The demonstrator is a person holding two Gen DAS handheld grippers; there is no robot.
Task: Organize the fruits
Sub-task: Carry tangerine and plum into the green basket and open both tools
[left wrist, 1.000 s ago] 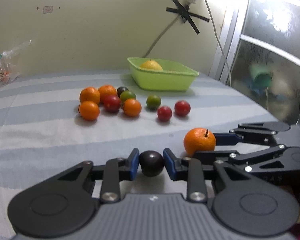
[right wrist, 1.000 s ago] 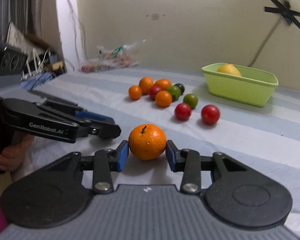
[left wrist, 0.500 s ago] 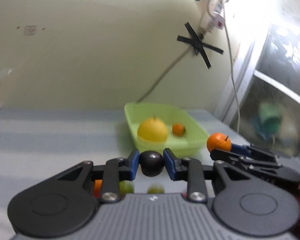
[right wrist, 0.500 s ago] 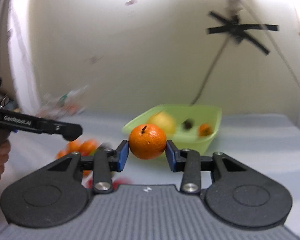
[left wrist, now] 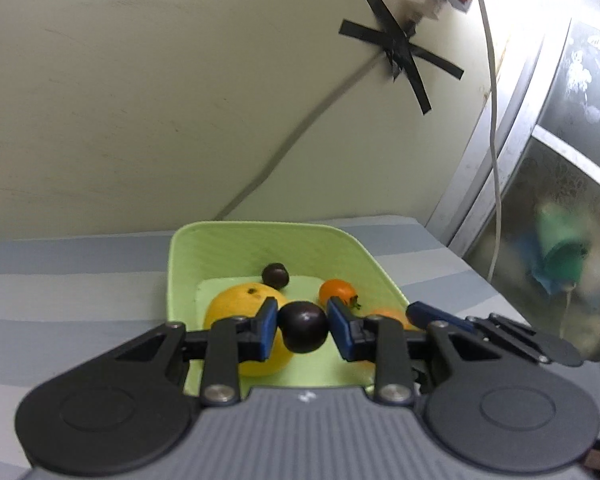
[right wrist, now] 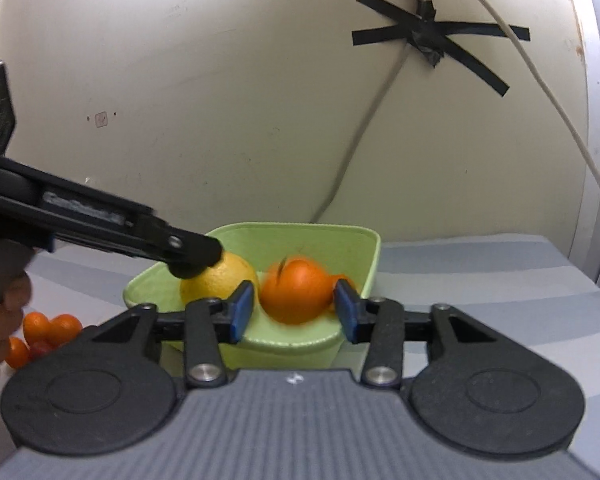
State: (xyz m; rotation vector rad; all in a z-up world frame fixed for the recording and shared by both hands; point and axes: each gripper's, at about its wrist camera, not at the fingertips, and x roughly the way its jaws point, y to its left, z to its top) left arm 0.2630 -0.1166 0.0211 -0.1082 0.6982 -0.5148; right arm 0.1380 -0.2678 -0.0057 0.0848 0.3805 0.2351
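Note:
My left gripper [left wrist: 303, 333] is shut on a dark plum [left wrist: 303, 332] and holds it over the near end of the green basket [left wrist: 260, 242]. In the basket lie a big yellow fruit [left wrist: 244, 306], a second dark plum [left wrist: 275, 274] and a small orange fruit [left wrist: 337, 289]. My right gripper [right wrist: 294, 312] has its jaws apart over the basket [right wrist: 323, 240]; a blurred orange [right wrist: 296, 294] sits between them, free of both pads. The left gripper's fingertips [right wrist: 192, 258] overlap the yellow fruit [right wrist: 220, 280] in the right wrist view.
Several small orange and red fruits [right wrist: 40, 334] lie on the striped cloth left of the basket. A wall with a taped cable [left wrist: 395, 54] stands right behind the basket. A window frame [left wrist: 499, 152] is at the right.
Both grippers have moved forward over the basket. The right jaws have opened and the orange has come loose between them. The left still holds its plum.

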